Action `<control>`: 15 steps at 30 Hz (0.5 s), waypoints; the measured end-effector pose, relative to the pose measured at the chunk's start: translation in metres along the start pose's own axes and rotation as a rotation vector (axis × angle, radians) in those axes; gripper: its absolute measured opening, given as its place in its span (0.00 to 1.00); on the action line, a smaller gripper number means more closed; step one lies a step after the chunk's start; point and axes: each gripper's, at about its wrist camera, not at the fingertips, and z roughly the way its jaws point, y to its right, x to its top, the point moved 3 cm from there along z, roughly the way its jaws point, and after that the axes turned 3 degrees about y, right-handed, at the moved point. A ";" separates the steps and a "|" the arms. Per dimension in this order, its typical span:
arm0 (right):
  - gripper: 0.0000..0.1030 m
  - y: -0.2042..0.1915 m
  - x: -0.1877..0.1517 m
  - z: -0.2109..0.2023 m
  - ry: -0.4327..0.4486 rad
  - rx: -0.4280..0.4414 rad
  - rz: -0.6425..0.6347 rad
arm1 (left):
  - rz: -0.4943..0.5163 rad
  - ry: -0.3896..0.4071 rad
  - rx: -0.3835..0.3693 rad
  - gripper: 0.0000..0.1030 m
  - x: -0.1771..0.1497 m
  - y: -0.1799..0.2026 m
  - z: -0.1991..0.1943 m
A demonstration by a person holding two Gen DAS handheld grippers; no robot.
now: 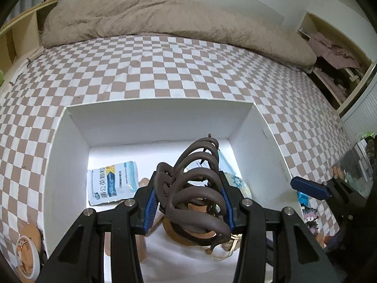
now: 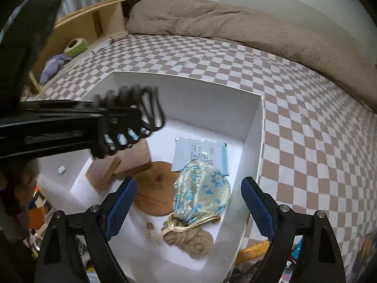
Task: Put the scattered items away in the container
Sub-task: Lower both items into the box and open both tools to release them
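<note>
My left gripper (image 1: 188, 195) is shut on a large brown claw hair clip (image 1: 195, 188) and holds it above the open white box (image 1: 160, 118) on the checkered bed. The clip and left gripper also show, blurred, in the right wrist view (image 2: 132, 118). Inside the box lie a white medicine sachet (image 1: 112, 181), a second sachet (image 2: 200, 153), a floral drawstring pouch (image 2: 202, 191), a round cork coaster (image 2: 153, 188), wooden blocks (image 2: 122, 162) and a coiled rope (image 2: 190, 238). My right gripper (image 2: 188, 202) is open and empty above the box's near right part.
A beige blanket (image 1: 165, 21) lies along the far side of the bed. A tape roll (image 1: 27, 254) sits left of the box. A wooden shelf (image 2: 94, 23) holds a green item and a purple toy. Small items (image 1: 308, 214) lie right of the box.
</note>
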 end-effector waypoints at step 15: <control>0.87 -0.012 -0.013 -0.003 -0.025 0.069 -0.057 | 0.002 -0.095 -0.128 0.72 -0.011 0.032 0.018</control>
